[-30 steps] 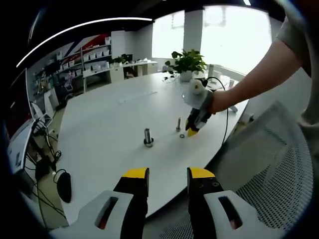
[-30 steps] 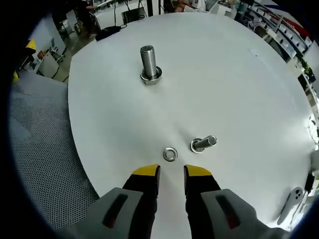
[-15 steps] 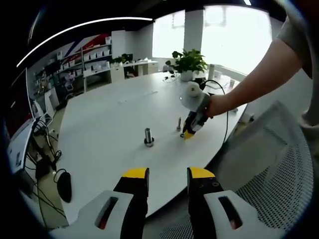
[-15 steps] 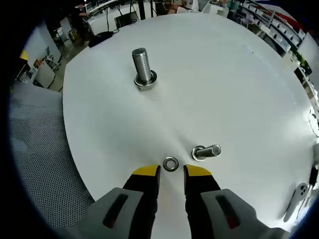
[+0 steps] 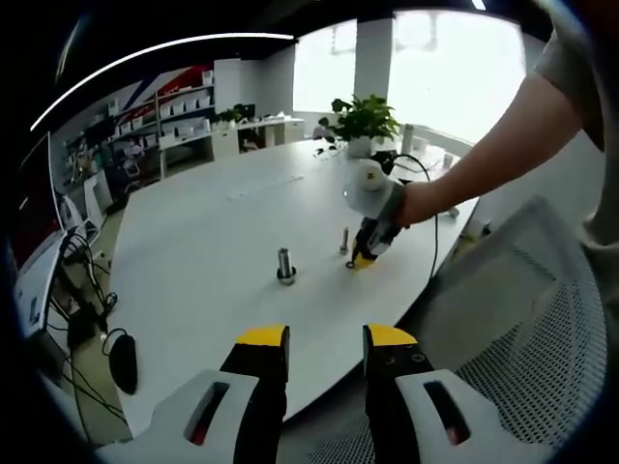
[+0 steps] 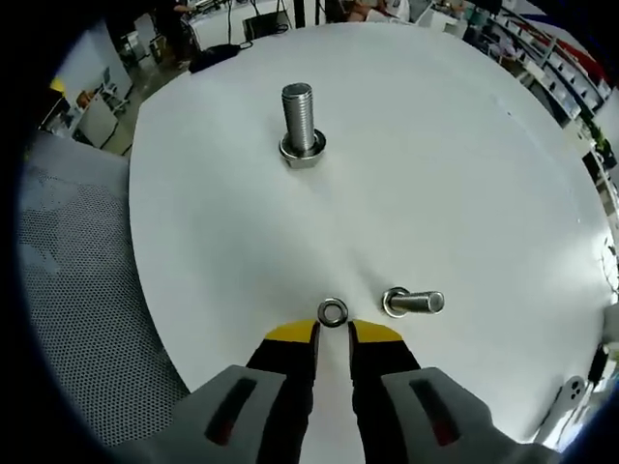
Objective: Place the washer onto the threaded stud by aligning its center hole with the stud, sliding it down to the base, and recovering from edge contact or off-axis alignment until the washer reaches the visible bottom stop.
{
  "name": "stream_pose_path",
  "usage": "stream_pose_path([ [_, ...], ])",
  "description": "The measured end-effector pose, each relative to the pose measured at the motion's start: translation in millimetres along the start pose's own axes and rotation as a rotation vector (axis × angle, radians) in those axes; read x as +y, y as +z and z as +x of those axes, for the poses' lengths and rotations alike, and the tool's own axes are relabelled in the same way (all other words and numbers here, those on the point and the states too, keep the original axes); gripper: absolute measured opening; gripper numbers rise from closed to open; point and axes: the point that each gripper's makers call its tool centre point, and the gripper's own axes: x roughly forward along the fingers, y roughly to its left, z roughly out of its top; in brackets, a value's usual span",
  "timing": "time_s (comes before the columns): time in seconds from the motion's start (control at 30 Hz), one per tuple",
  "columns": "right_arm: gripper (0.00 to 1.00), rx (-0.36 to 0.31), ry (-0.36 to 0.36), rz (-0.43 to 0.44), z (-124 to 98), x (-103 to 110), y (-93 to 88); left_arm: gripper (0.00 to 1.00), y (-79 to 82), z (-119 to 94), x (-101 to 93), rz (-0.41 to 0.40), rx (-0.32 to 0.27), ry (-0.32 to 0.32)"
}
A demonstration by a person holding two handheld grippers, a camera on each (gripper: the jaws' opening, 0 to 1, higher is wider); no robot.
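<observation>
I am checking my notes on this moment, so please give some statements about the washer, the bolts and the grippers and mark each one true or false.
1. The washer lies flat on the white table, just ahead of the right gripper. True.
2. The washer sits on the large bolt. False: that bolt is bare.
3. The small bolt stands beside the washer. True.
4. The left gripper holds the washer. False: it is empty, hanging off the table edge.

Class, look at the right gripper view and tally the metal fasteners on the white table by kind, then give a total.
Threaded studs: 2, a large one and a small one
Washers: 1
Total: 3
</observation>
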Motion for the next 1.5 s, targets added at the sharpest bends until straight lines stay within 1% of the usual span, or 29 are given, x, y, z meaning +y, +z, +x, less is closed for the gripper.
stream_pose_path([
  [0.1, 0.17, 0.001, 0.003, 0.011, 1, -1, 2.3, 0.28, 0.4, 0, 0.2, 0.000, -0.003, 0.001],
  [0.23, 0.17, 0.005, 0.007, 0.002, 2, 0, 4.6, 0.28, 0.2, 0, 0.7, -0.001, -0.002, 0.002],
  [0.4, 0.17, 0.037, 0.024, -0.027, 4, -1, 6.1, 0.28, 0.6, 0, 0.8, -0.002, -0.003, 0.003],
  [0.43, 0.17, 0.048, 0.027, -0.044, 4, 0, 6.4, 0.28, 0.6, 0, 0.7, -0.002, -0.003, 0.003],
  [0.5, 0.16, 0.081, 0.033, -0.132, 5, 1, 7.1, 0.28, 0.4, 0, 0.8, -0.001, -0.002, 0.004],
  [0.53, 0.16, 0.088, 0.035, -0.146, 5, 1, 7.2, 0.28, 0.3, 0, 0.7, -0.001, -0.002, 0.003],
  [0.57, 0.16, 0.121, 0.038, -0.182, 4, 3, 6.9, 0.28, -0.2, 0, 0.6, 0.000, 0.001, 0.003],
  [0.67, 0.15, 0.172, 0.051, -0.197, 6, 3, 7.7, 0.28, -0.8, 1, 0.5, 0.001, 0.005, 0.003],
  [0.7, 0.14, 0.199, 0.058, -0.199, 7, 2, 7.7, 0.28, -0.8, 0, 0.6, 0.001, 0.005, 0.003],
  [0.73, 0.14, 0.239, 0.051, -0.189, 4, 1, 3.7, 0.28, -0.8, 0, 0.8, -0.001, 0.004, 0.004],
  [0.77, 0.14, 0.229, 0.059, -0.205, 6, 2, 7.6, 0.28, -0.9, 0, 0.9, -0.002, 0.005, 0.004],
  [0.8, 0.14, 0.243, 0.053, -0.211, 7, 2, 8.2, 0.28, -1.1, 1, 0.9, -0.001, 0.006, 0.004],
  [0.87, 0.14, 0.252, 0.035, -0.224, 5, 5, 7.9, 0.28, -1.4, 0, 1.1, 0.000, 0.008, 0.005],
  [0.93, 0.14, 0.231, 0.013, -0.255, 5, 5, 8.2, 0.28, -1.2, 0, 1.4, -0.003, 0.006, 0.006],
  [0.97, 0.14, 0.209, 0.003, -0.284, 5, 5, 9.4, 0.28, -1.1, 0, 1.9, -0.004, 0.005, 0.008],
  [1.0, 0.14, 0.191, 0.001, -0.281, 4, 5, 8.0, 0.28, -1.3, 0, 2.1, -0.004, 0.006, 0.009],
  [1.03, 0.14, 0.174, 0.002, -0.272, 4, 4, 7.6, 0.28, -1.5, 0, 2.0, -0.004, 0.007, 0.008],
  [1.07, 0.14, 0.140, 0.009, -0.224, 4, 4, 8.0, 0.28, -1.7, 0, 1.9, -0.003, 0.009, 0.008],
  [1.13, 0.13, 0.118, 0.022, -0.184, 3, 3, 7.0, 0.28, -2.1, 1, 1.7, -0.002, 0.011, 0.007],
  [1.27, 0.13, 0.132, 0.025, -0.141, 0, 0, -1.5, 0.28, -1.7, 0, 1.6, -0.004, 0.009, 0.006],
  [1.33, 0.13, 0.098, 0.021, -0.123, -4, -2, -1.0, 0.28, -1.8, 1, 1.2, -0.002, 0.010, 0.003],
  [1.43, 0.13, 0.071, 0.014, -0.099, -12, -6, -1.9, 0.28, -1.8, 1, 0.2, 0.000, 0.011, 0.000],
  [1.5, 0.13, 0.069, 0.019, -0.073, -15, -9, -3.9, 0.28, -1.9, 1, 0.2, 0.000, 0.012, -0.001],
])
